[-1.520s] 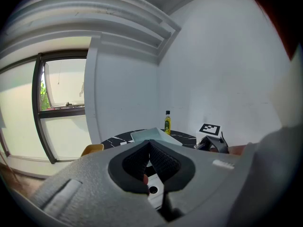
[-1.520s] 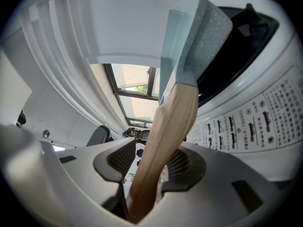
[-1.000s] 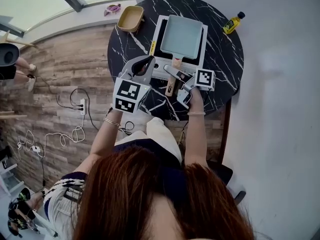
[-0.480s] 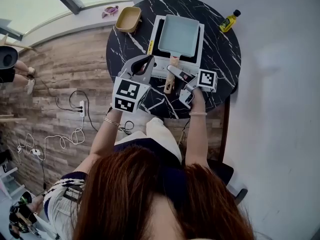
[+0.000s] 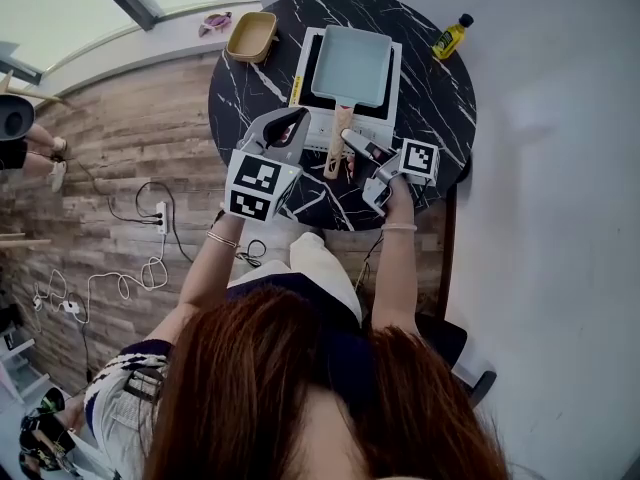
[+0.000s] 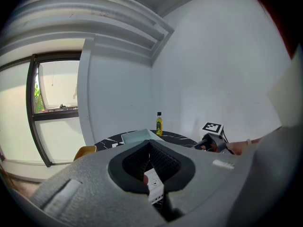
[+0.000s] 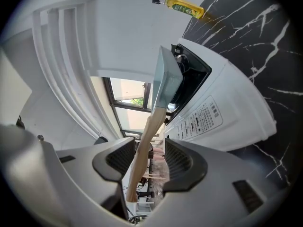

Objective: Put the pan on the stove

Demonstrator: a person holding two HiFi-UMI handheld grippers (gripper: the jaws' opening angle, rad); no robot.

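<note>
On inspection, the pale blue rectangular pan [image 5: 352,65] sat flat on the black top of the white stove [image 5: 318,136], which stood on the round black marble table [image 5: 245,98]. Its wooden handle [image 5: 341,123] projected over the stove's front edge toward the person. The right gripper [image 5: 350,146] was at that handle, and its own view showed the handle passing between the two jaws. These stood wide and had just been opening. The handle lay close to one pad with a clear gap to the other, so it was not clamped. The left gripper [image 5: 296,118] was held over the table by the stove's front left corner, its pads together at the tips with nothing between them. A yellow dish [image 5: 251,36] lay beside the stove at the table's far left edge, and an oil bottle [image 5: 448,37] stood upright at the far right, apart from the pan.
</note>
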